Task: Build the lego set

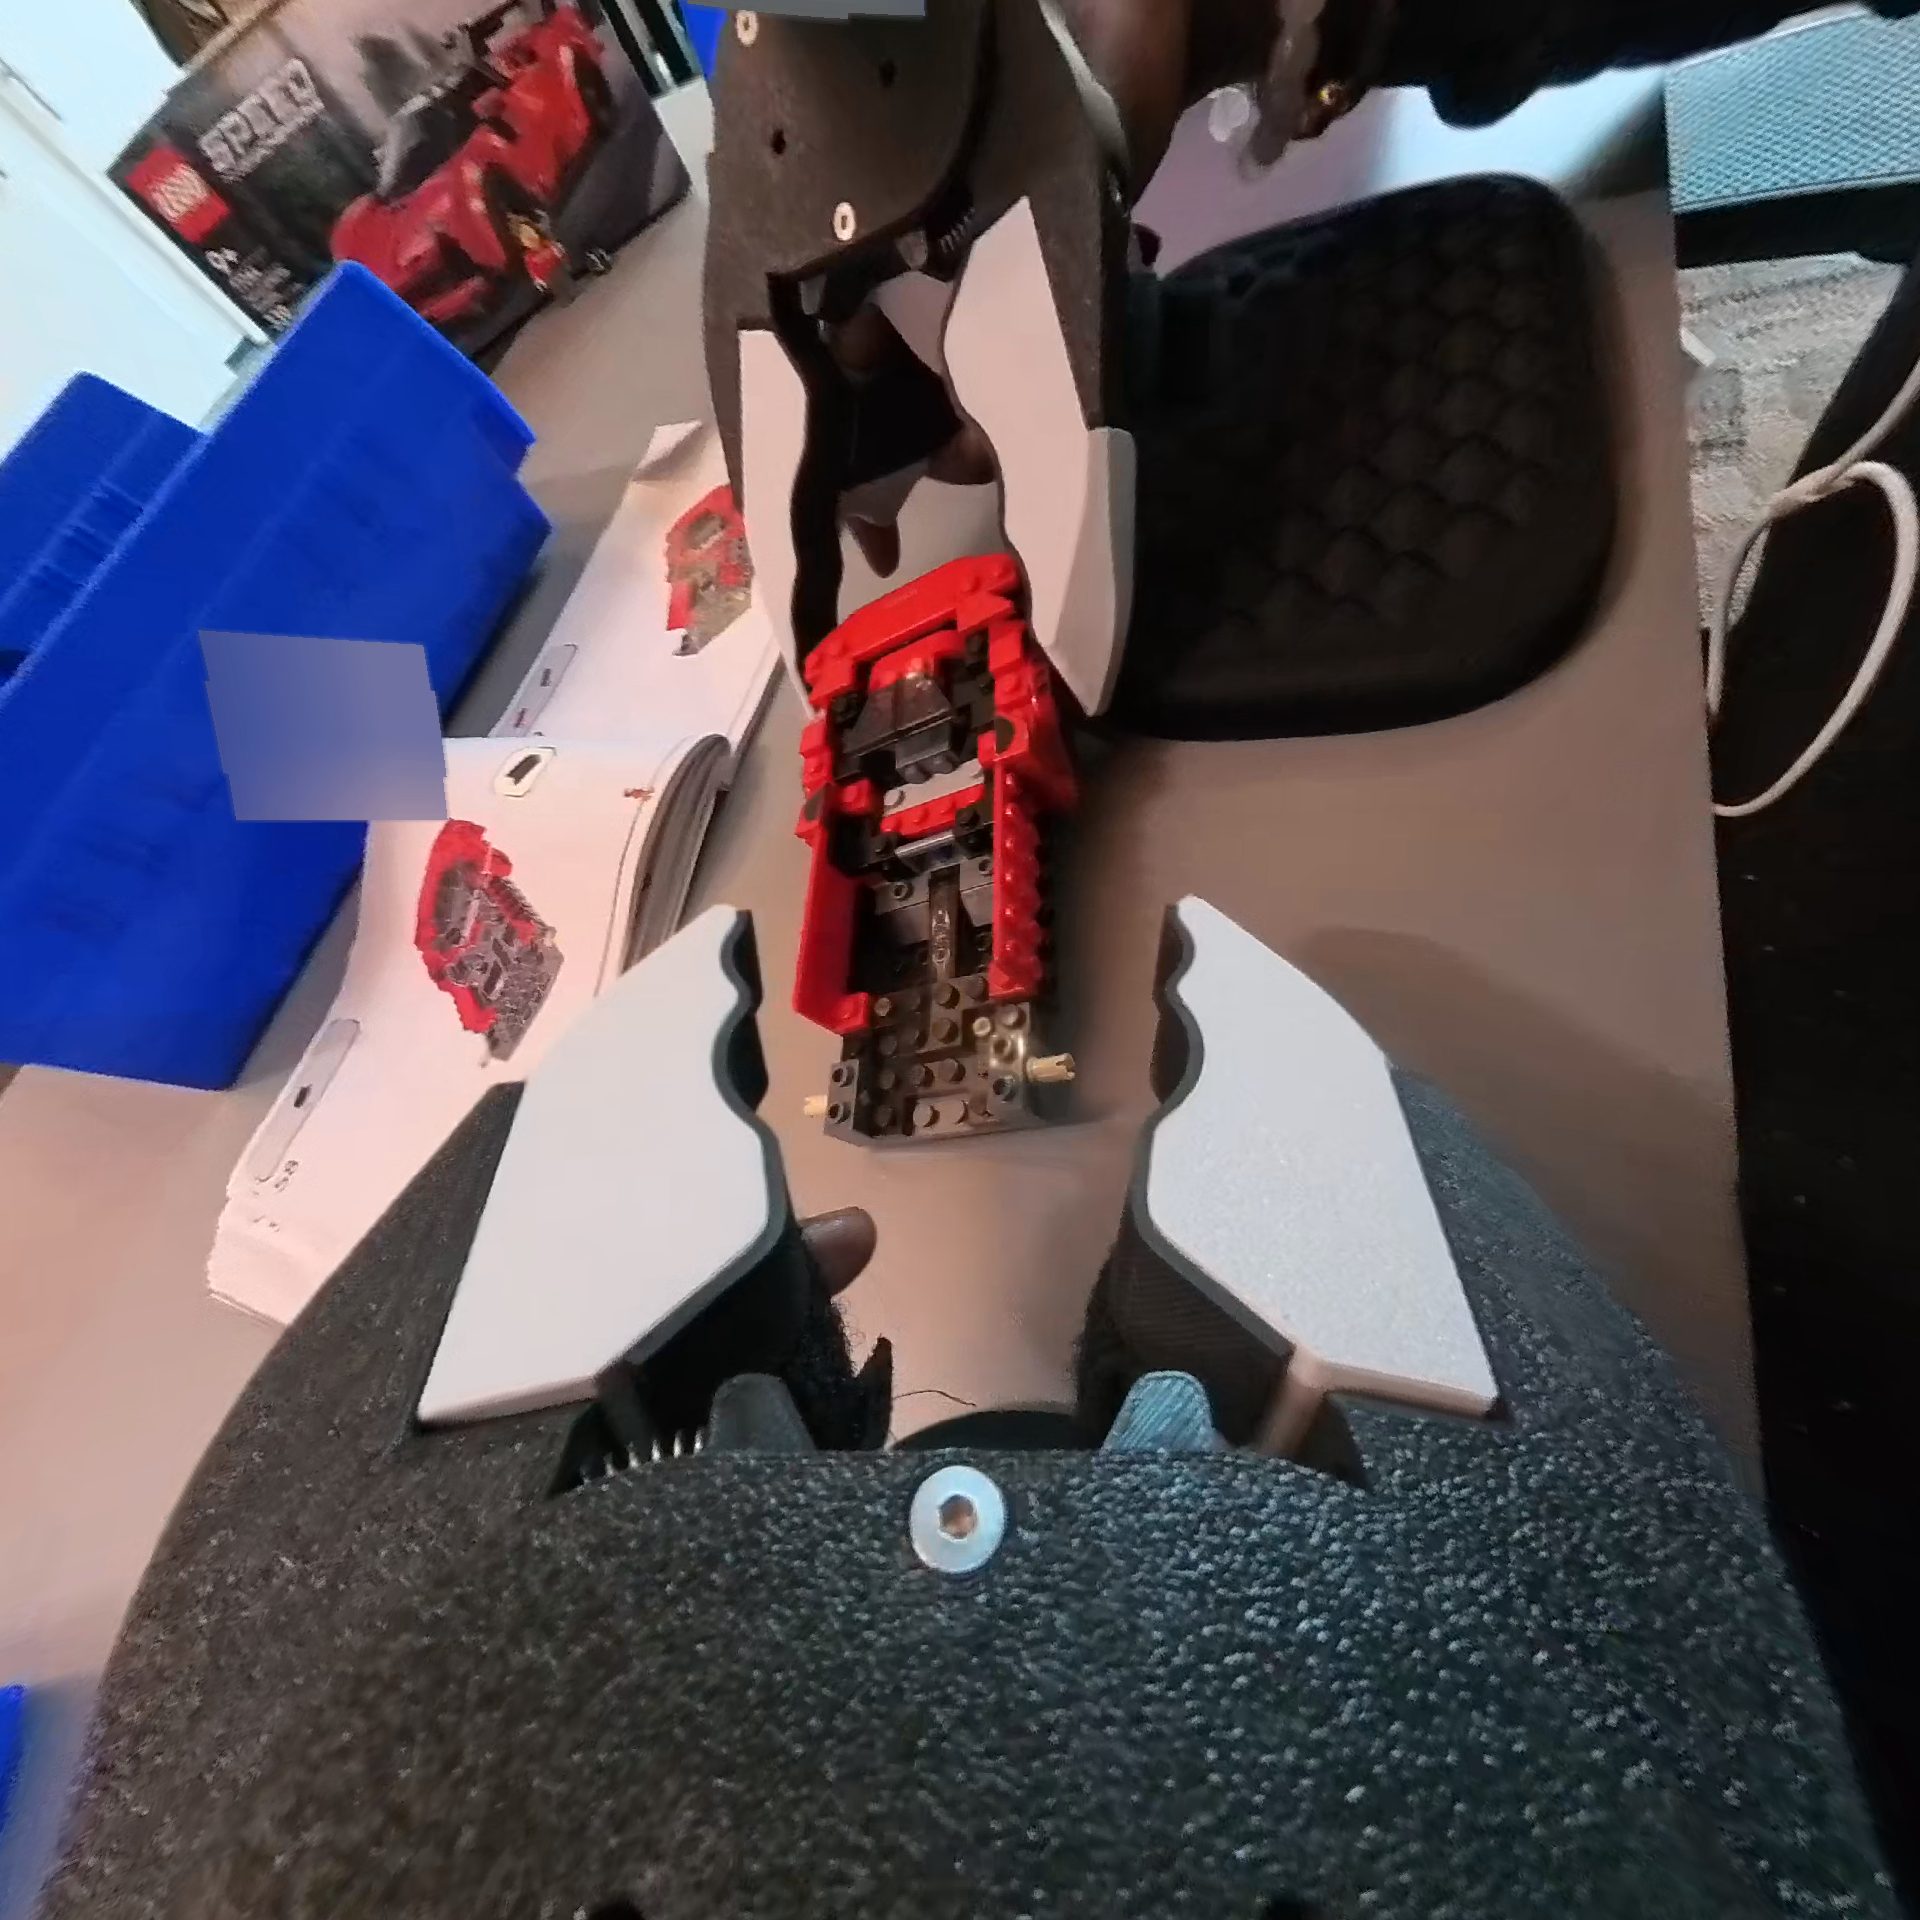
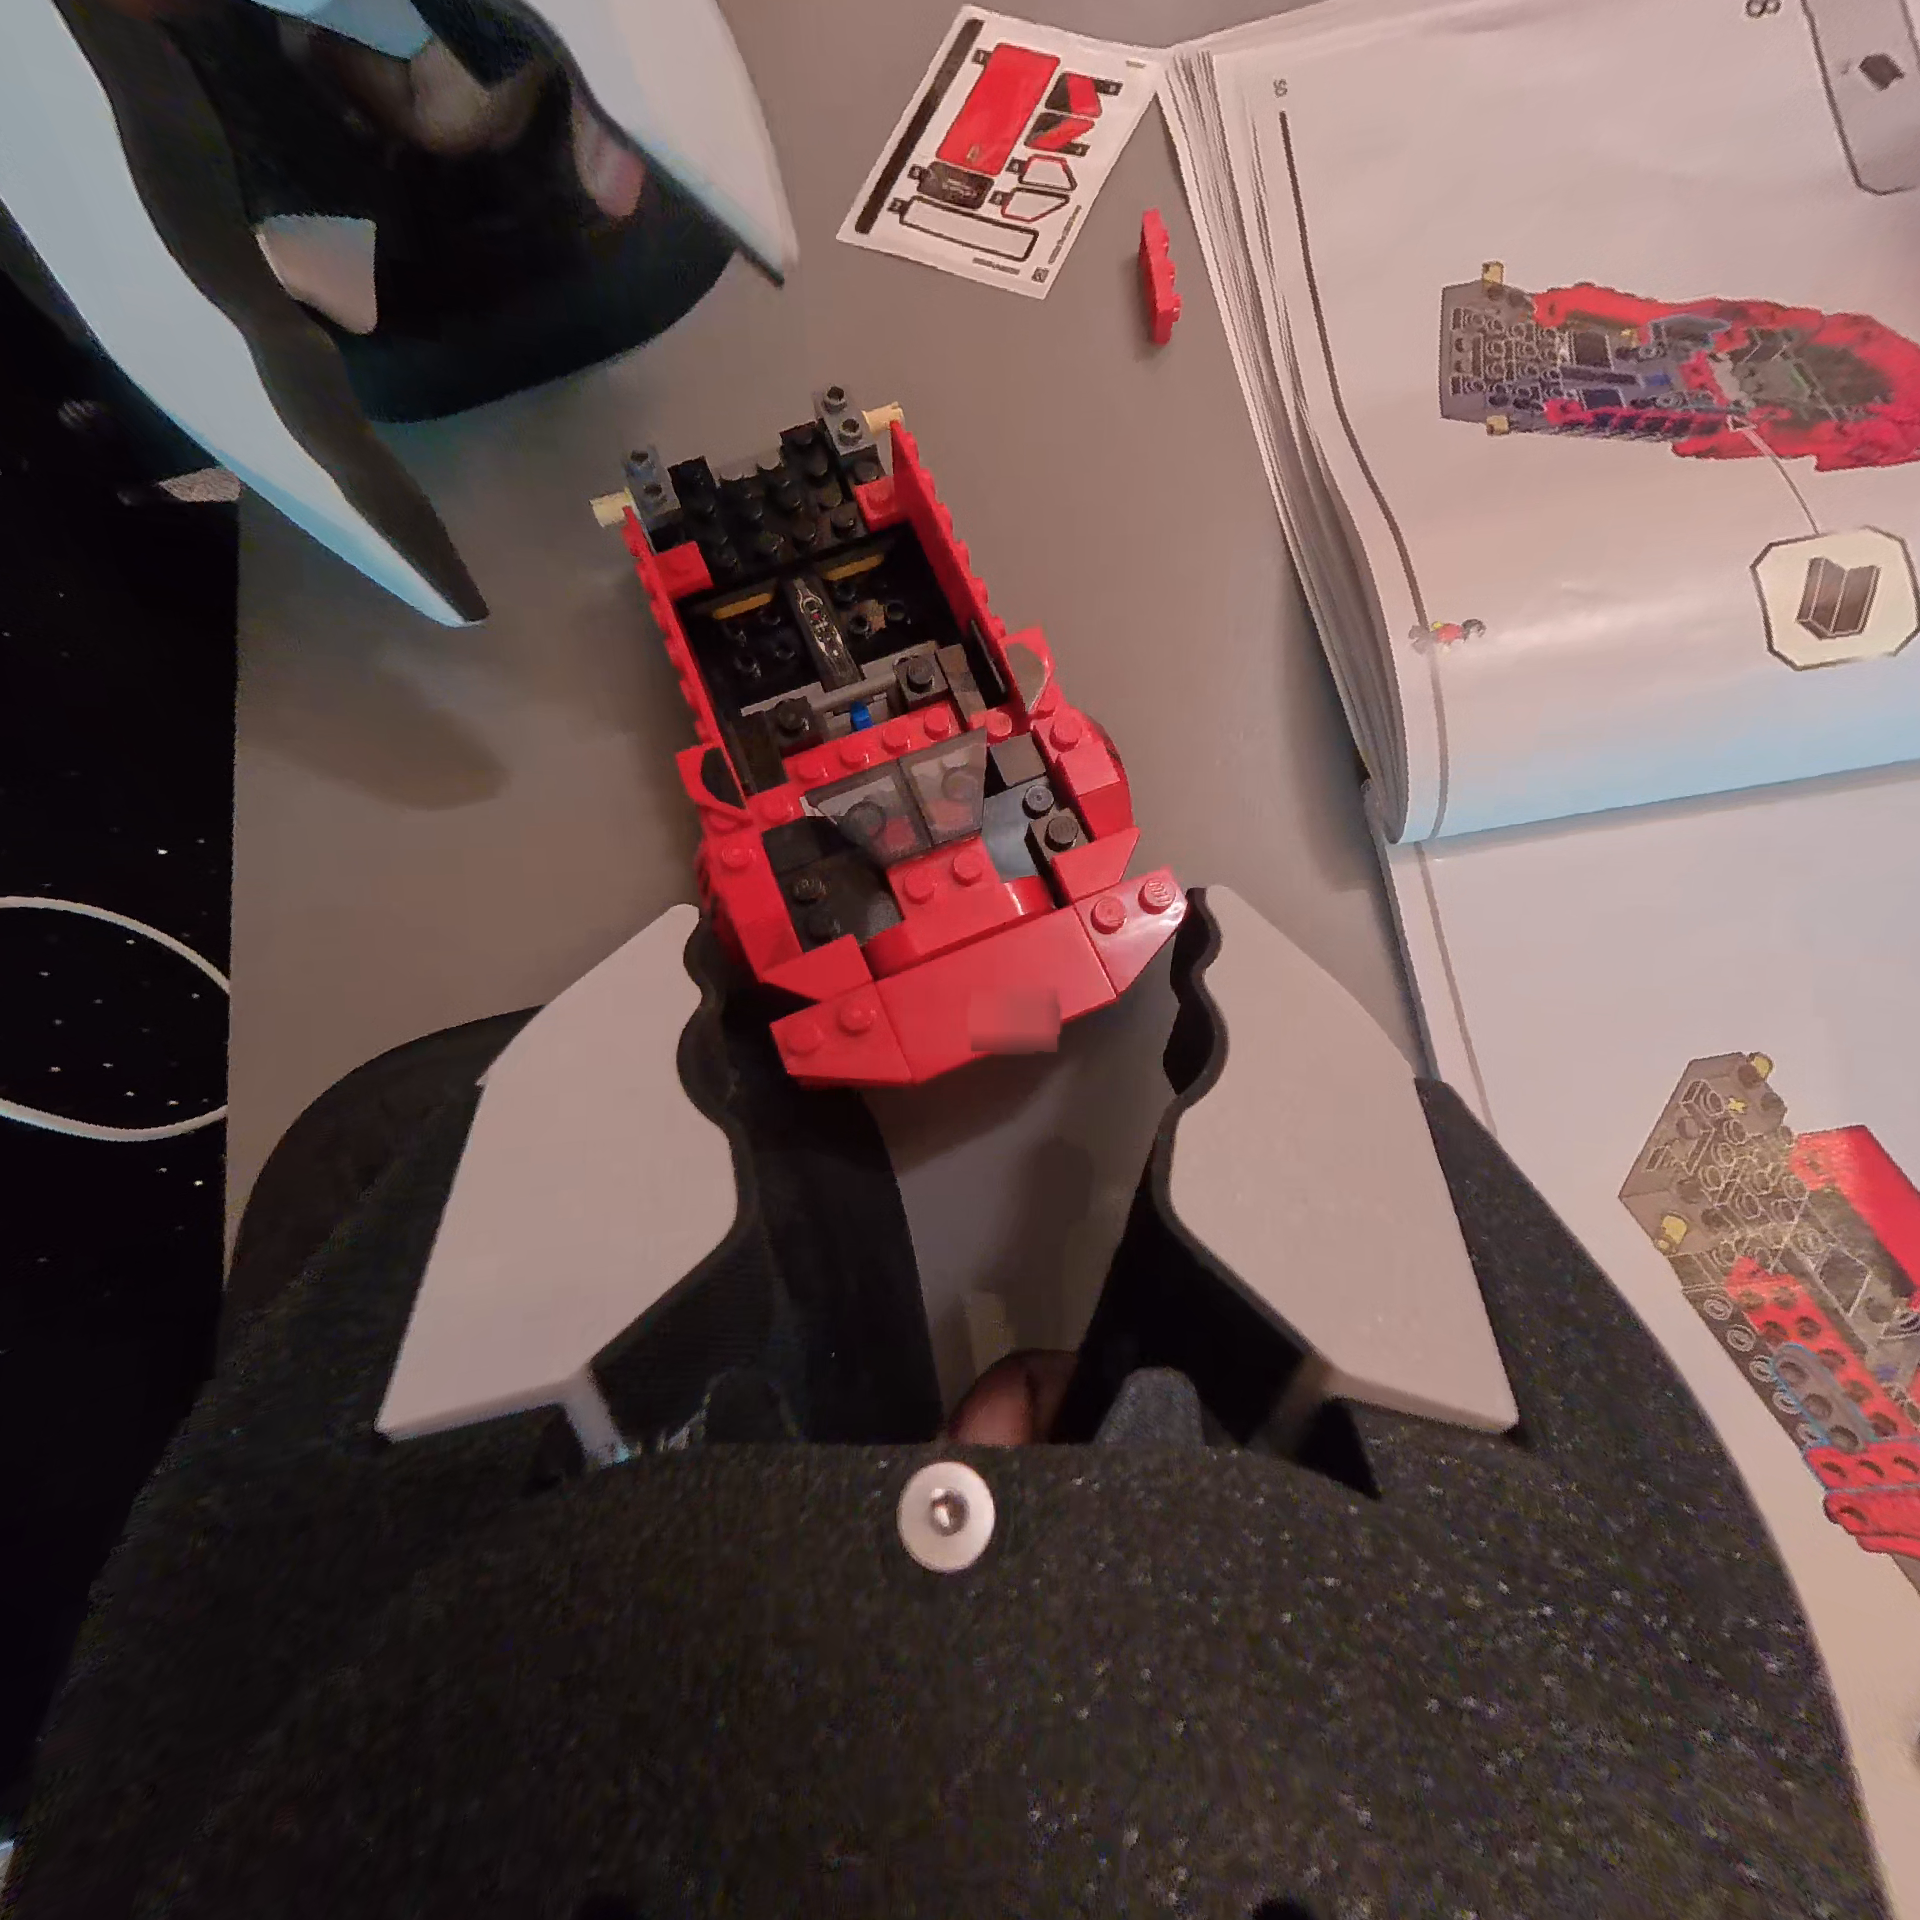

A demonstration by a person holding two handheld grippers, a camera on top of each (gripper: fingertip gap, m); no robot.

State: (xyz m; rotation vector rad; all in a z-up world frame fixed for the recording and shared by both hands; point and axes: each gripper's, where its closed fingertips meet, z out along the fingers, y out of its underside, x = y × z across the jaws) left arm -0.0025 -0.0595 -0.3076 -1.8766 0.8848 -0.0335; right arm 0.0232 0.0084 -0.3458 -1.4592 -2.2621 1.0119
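Note:
A half-built red and black lego car (image 1: 925,883) lies on the grey table, nose pointing away from my left gripper. My left gripper (image 1: 956,925) is open and empty, its jaws standing wide on either side of the car's black rear end without touching it. My right gripper (image 2: 940,914) is open, its jaws straddling the red nose of the car (image 2: 883,790) very closely. It also shows at the top of the left wrist view (image 1: 940,675). The left gripper (image 2: 618,442) appears at the top left of the right wrist view.
An open instruction booklet (image 2: 1610,520) lies beside the car, with a sticker sheet (image 2: 997,156) and a loose red piece (image 2: 1158,275) near it. Blue bins (image 1: 208,675), the set's box (image 1: 395,177), a black pad (image 1: 1371,468) and a white cable (image 1: 1766,623) surround the work area.

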